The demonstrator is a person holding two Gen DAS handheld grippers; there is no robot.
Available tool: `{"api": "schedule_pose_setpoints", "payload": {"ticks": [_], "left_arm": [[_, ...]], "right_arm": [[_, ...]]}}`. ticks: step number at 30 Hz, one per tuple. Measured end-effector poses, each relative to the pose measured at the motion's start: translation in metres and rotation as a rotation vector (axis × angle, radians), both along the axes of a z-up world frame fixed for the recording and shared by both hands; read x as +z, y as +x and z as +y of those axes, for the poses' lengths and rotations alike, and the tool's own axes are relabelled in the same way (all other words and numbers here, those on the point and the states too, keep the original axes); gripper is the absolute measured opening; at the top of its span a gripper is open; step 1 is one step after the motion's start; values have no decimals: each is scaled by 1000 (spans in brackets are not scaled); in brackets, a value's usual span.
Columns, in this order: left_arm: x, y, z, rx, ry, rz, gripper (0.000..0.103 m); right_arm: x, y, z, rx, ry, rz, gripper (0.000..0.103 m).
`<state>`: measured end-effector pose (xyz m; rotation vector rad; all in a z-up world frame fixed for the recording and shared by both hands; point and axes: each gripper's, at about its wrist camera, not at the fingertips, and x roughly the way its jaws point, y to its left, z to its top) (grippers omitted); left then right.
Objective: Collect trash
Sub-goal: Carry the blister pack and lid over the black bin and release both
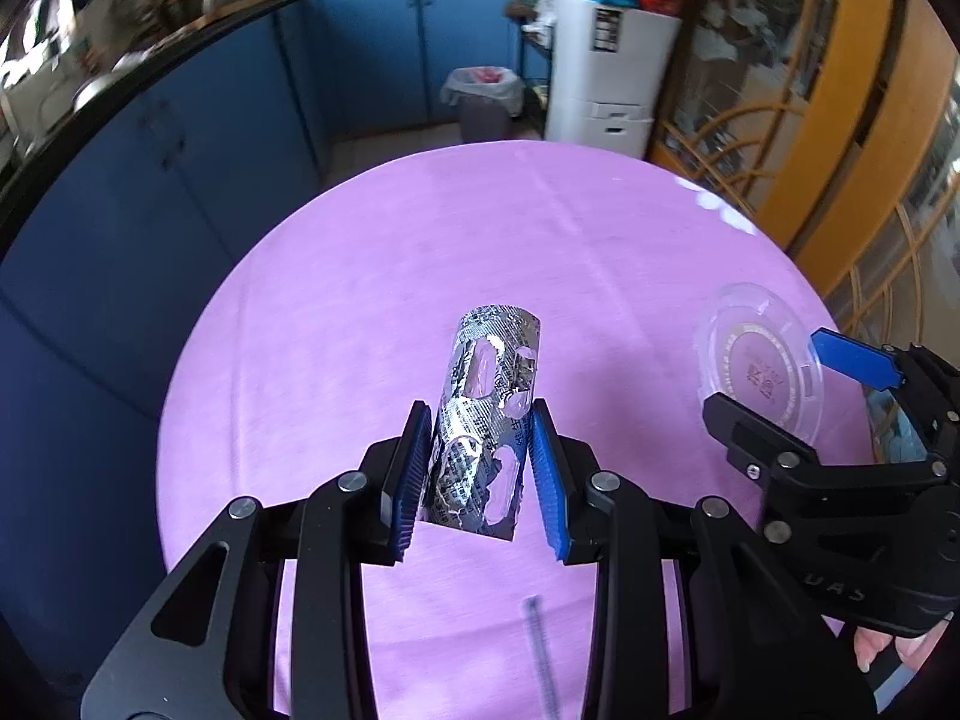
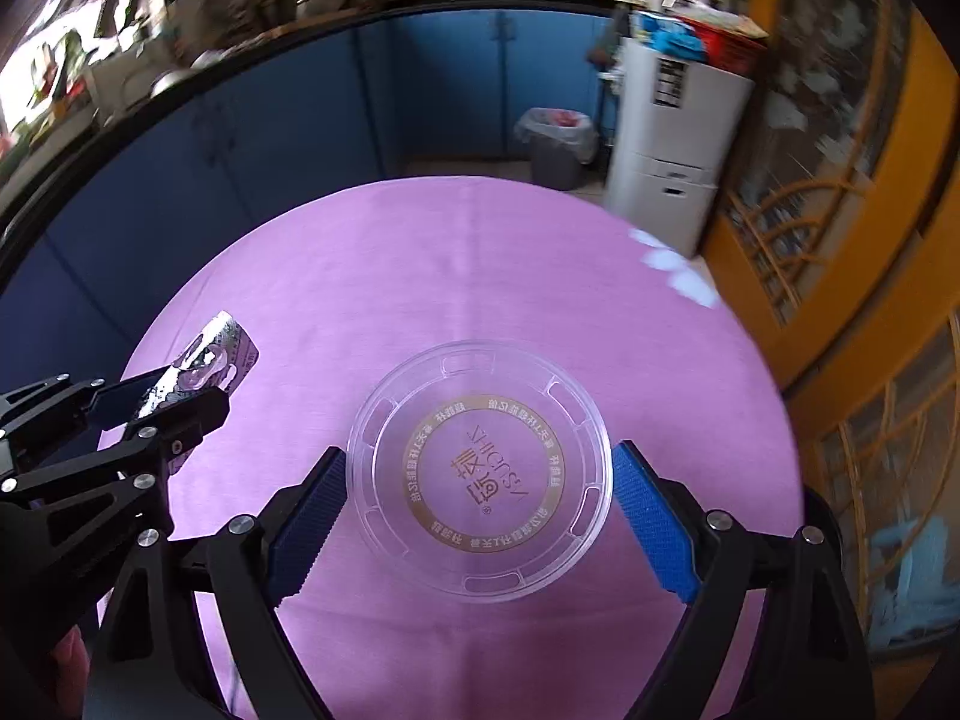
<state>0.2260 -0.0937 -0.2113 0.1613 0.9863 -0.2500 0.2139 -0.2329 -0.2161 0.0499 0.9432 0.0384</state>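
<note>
A silver blister pack (image 1: 489, 414) is clamped between the blue pads of my left gripper (image 1: 483, 420) and held above the round purple table (image 1: 360, 300). It also shows in the right wrist view (image 2: 210, 360), in the left gripper (image 2: 162, 399). A clear plastic lid (image 2: 483, 471) with a gold ring of print sits between the fingers of my right gripper (image 2: 480, 468), whose pads touch its rim on both sides. In the left wrist view the lid (image 1: 756, 360) is at the right, with the right gripper (image 1: 774, 378) on it.
A lined grey trash bin (image 1: 483, 99) stands on the floor beyond the table, next to a white cabinet (image 1: 606, 78). Blue cabinets line the back. White paper scraps (image 2: 672, 267) lie at the table's far right edge. Orange rattan doors stand at the right.
</note>
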Motion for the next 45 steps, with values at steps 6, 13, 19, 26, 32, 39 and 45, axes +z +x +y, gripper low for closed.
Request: {"api": "schedule_pose_setpoints", "payload": {"ticks": [6,13,19,26,32,39,45], "left_arm": [[1,4,-62,-77,31,10,34],[6,1,-138,-184,76,-4,34],[6,-5,-200,-275,93,-12,34],[-3,-8,-261,-339,100,16,34],[-8,-8,-302,-377,117,17,34],[-10,-1,-332,-392,139,10,34],[-16,-2,-354,-417,136,33,37]], "right_arm": [[0,-10,-61,-98,46,-16,85],[-3,-34,-124,-207,93,-39,85],[-8,-53,-181,-303,109,-50,86],[-16,-69,-236,-406,125,-48,87],[-29,-73,-272,-455,156,-26,87],[-43,-78,-300,-488,191,-15,94],[-49,-91,-323,-586,138,-13,96]]}}
